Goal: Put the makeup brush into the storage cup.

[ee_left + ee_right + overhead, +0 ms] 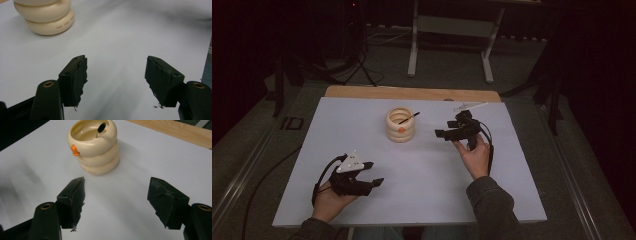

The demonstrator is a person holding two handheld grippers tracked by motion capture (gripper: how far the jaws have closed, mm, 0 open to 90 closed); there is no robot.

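Holder stands between both grippers, left and right; jaws wide, empty.

white table top on a wooden board; grey stand legs on the floor behind.

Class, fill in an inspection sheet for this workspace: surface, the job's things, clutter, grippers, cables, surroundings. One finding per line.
Surface: white sheet over a wooden table, which shows bare at the far edge.
Job's things: cream ringed holder upright, mid-table, with a thin black-tipped stick leaning inside and an orange mark on its side.
Clutter: small pale item near the far right edge, too small to tell.
Grippers: left gripper open, nothing between the jaws; right gripper open, nothing between the jaws, facing the holder.
Cables: one black cable trails from each gripper.
Surroundings: dark room, grey floor, a pale stand behind the table.
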